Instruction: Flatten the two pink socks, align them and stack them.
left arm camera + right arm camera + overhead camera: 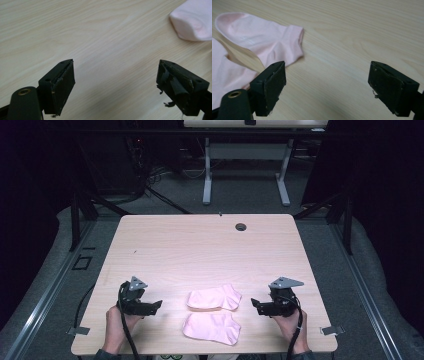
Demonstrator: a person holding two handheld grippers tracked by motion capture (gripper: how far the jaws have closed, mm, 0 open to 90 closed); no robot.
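While both jaws gape empty | pink socks (214,312) between left hand-held gripper (159,305) and right hand-held gripper (254,304)

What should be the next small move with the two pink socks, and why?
Probably bring the right claw in to the cuff of the farther pink fabric sock. Both claws stand open and empty beside the socks, and the nearer pink sock lies apart from it, not paired.

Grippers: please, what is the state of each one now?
Left gripper: open, holding nothing.
Right gripper: open, holding nothing; pink socks lie beside it.
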